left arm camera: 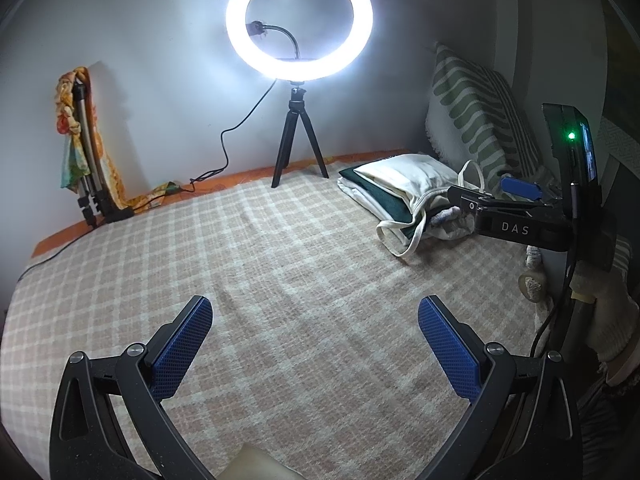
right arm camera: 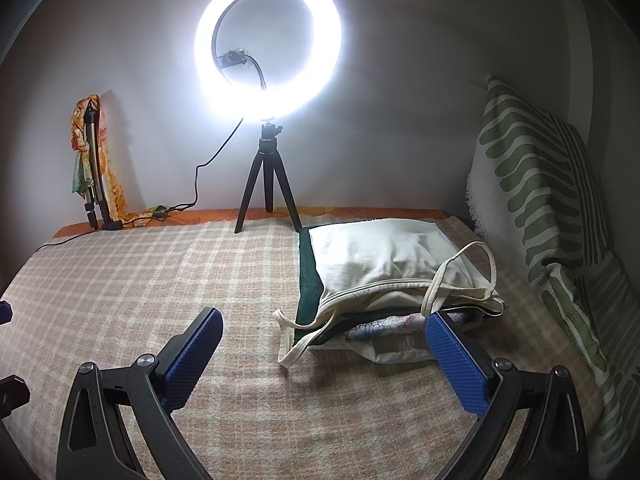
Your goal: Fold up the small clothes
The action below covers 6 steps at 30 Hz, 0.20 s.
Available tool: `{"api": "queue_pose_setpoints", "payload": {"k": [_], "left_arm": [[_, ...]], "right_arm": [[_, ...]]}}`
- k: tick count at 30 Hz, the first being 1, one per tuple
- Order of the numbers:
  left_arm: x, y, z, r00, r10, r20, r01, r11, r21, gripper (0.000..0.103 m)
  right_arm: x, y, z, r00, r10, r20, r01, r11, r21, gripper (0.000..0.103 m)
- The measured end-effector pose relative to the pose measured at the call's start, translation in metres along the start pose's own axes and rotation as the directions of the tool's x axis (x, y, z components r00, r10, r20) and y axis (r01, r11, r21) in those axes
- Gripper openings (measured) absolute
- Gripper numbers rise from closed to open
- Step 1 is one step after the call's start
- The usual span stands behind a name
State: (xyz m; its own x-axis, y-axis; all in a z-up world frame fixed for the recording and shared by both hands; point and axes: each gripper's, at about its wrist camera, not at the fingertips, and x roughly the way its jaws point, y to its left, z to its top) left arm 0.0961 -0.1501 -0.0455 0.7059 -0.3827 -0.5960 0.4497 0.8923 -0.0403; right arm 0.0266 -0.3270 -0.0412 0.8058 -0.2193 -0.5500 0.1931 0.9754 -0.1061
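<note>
A stack of folded small clothes lies on the checked blanket at the right. A cream strappy top is on top, with a dark green piece and a patterned piece under it. The stack also shows in the left wrist view. My left gripper is open and empty over bare blanket. My right gripper is open and empty, its right finger just in front of the stack. The right gripper's body shows in the left wrist view.
A lit ring light on a black tripod stands at the back by the wall, its cable trailing left. A folded stand with a colourful scarf leans at the back left. A green-striped cushion leans at the right.
</note>
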Motion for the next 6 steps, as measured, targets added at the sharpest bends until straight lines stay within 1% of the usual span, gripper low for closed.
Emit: {"api": "queue_pose_setpoints", "payload": {"k": [2,6], "left_arm": [[-0.0023,-0.0012,-0.0013,1.000,0.006,0.020,-0.006,1.000,0.009,0.102],[-0.0033,-0.0020,-0.0013,1.000,0.003,0.019,-0.003,1.000,0.016,0.102]], "right_arm": [[-0.0002,0.0001,-0.0001,1.000,-0.001,-0.001,0.001,1.000,0.000,0.103],[0.0012,0.0017,0.0006,1.000,0.011,-0.002,-0.011,1.000,-0.001,0.103]]}}
